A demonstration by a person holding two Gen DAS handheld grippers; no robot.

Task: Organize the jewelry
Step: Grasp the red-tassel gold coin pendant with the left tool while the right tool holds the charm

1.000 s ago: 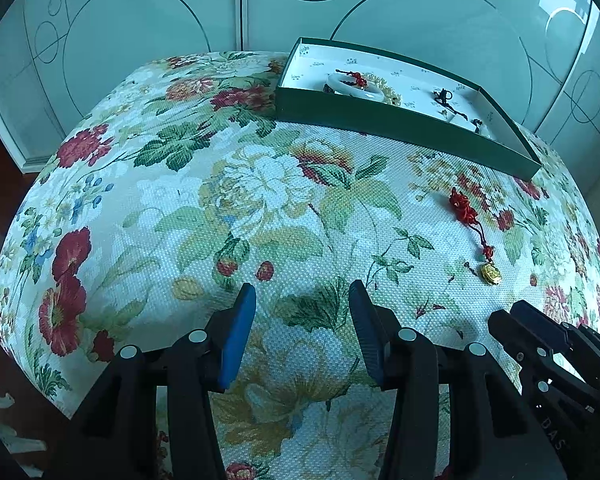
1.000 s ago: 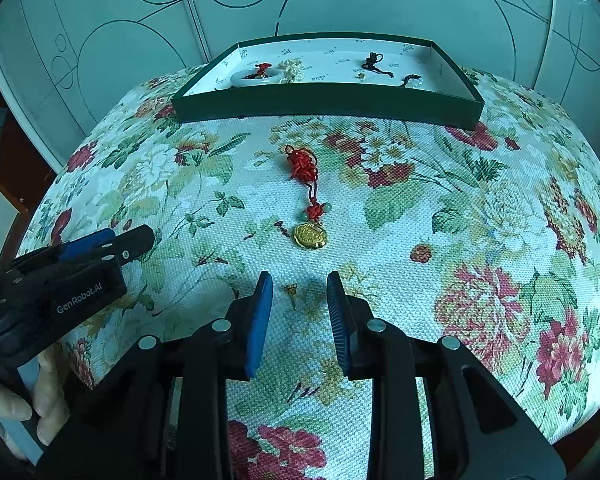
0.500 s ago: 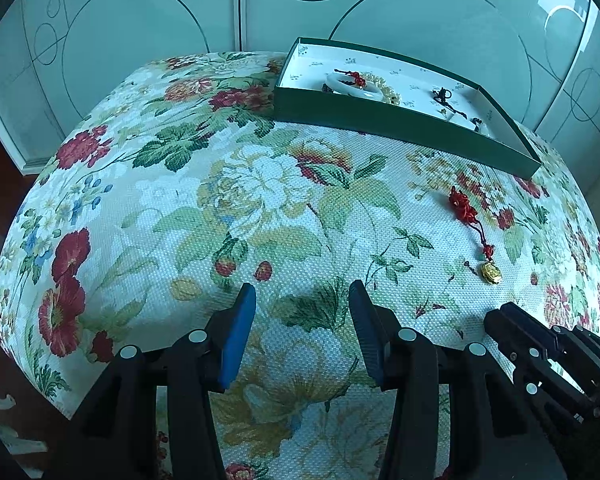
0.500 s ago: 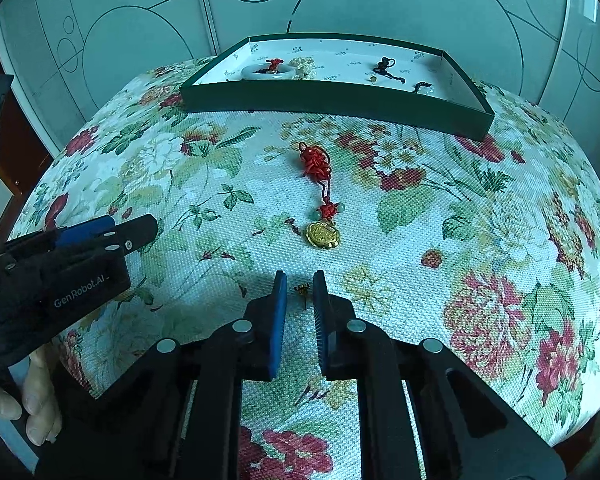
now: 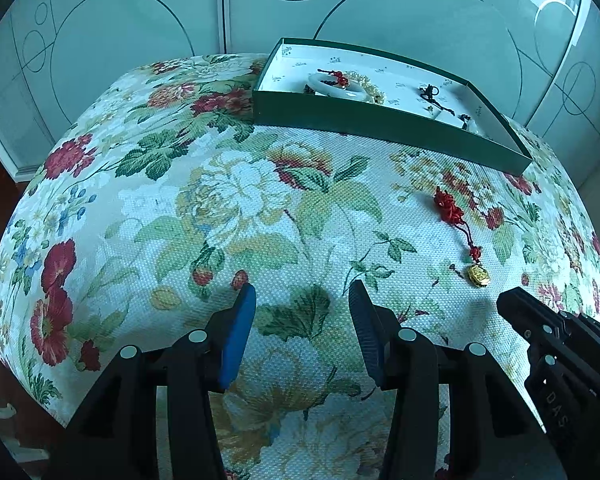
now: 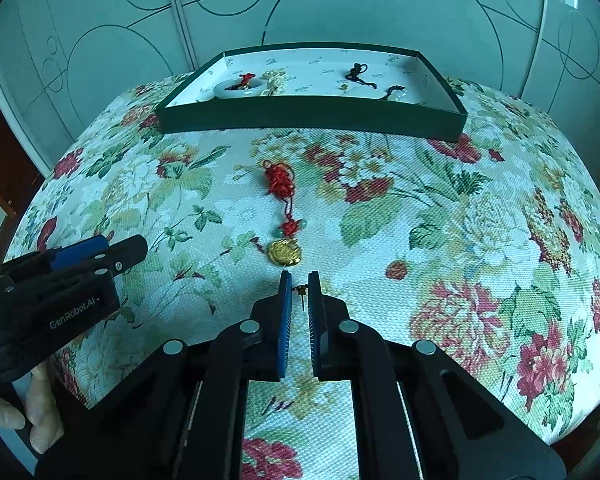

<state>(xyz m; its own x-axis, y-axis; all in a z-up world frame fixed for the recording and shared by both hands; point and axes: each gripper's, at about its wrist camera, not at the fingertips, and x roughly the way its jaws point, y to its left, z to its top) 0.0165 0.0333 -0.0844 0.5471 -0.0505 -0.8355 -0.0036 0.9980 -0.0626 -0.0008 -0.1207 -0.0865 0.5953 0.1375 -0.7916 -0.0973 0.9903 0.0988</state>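
My right gripper (image 6: 299,280) is shut on a small gold earring (image 6: 300,291), held just above the floral cloth. Just beyond it lies a red knotted cord with a gold pendant (image 6: 285,252), which also shows in the left wrist view (image 5: 477,275). A green tray (image 6: 312,116) at the back holds a white bangle (image 6: 240,87), pale beads and dark corded pieces (image 6: 360,74). My left gripper (image 5: 302,294) is open and empty over the cloth at the front left; the tray (image 5: 380,120) is far ahead of it.
The floral cloth (image 5: 240,200) covers a rounded table that drops off at the left and front edges. Frosted glass panels (image 6: 380,8) stand behind the tray. The right gripper's body (image 5: 560,344) shows at the lower right of the left wrist view.
My right gripper's jaws have closed from wide apart onto the small gold earring and moved forward toward the gold pendant. The left gripper has stayed put.
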